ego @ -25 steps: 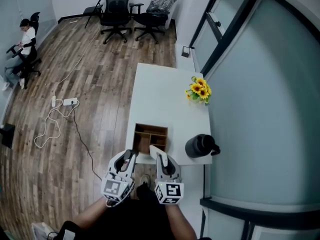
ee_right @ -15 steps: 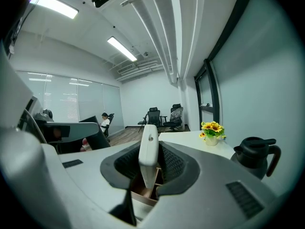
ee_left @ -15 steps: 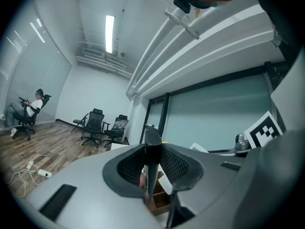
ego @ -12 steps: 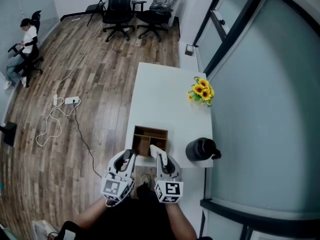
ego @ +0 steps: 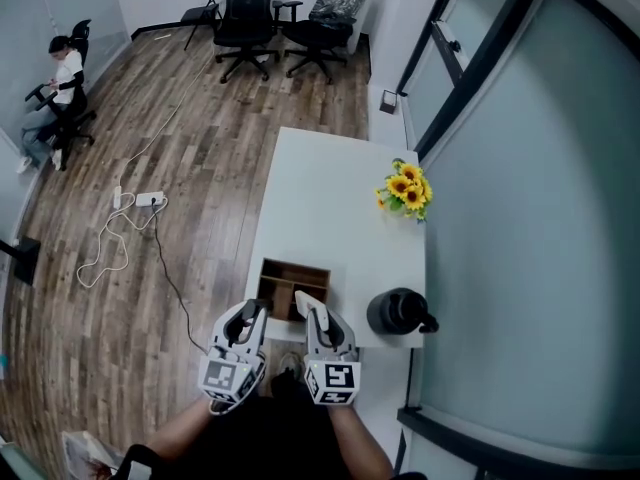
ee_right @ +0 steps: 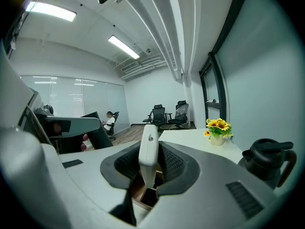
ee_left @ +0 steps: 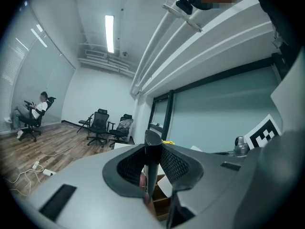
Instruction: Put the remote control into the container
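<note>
A brown wooden container (ego: 293, 286) with several open compartments sits at the near edge of the white table (ego: 330, 198). My left gripper (ego: 249, 320) hovers just short of that edge, shut on a slim black remote control (ee_left: 151, 161) that stands edge-on between the jaws. Beside it my right gripper (ego: 314, 318) is shut on a slim white remote control (ee_right: 148, 151), whose tip (ego: 308, 302) hangs over the container's near rim. Below both jaws the container shows again (ee_left: 161, 202) (ee_right: 143, 191).
A black kettle (ego: 400, 311) stands right of the container, and a pot of sunflowers (ego: 405, 188) sits further back by the glass wall. Office chairs (ego: 250, 18), a seated person (ego: 62, 88) and a floor cable with a power strip (ego: 140, 203) lie beyond.
The head view has drifted slightly, so the table sits a little differently in the picture. Both grippers keep their place and their hold.
</note>
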`<state>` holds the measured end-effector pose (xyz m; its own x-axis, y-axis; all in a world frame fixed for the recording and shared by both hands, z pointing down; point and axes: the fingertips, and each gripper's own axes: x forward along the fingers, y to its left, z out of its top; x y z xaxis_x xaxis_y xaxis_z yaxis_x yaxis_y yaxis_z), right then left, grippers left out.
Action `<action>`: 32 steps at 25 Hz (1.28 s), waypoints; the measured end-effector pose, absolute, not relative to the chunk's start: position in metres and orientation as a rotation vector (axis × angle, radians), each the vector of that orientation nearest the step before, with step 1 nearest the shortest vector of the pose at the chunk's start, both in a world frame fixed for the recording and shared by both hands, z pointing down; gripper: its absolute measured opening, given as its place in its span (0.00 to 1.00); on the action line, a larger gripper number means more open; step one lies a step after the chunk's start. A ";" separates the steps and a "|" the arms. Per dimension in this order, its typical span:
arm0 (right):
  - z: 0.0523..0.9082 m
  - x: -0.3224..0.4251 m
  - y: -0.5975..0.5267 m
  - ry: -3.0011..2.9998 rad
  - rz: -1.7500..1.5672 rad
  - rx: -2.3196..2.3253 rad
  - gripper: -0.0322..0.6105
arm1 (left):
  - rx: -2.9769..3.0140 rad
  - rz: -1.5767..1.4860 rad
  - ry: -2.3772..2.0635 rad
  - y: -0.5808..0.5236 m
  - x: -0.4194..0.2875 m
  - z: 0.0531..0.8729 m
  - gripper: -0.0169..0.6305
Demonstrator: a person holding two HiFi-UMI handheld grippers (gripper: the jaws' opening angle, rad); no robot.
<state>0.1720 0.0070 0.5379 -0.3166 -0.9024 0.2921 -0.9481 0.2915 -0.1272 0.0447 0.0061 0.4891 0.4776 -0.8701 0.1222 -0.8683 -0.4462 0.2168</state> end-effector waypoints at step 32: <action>0.587 0.162 -0.035 -2.338 0.356 1.473 0.19 | 2.440 0.000 -1.445 -0.026 0.037 0.510 0.18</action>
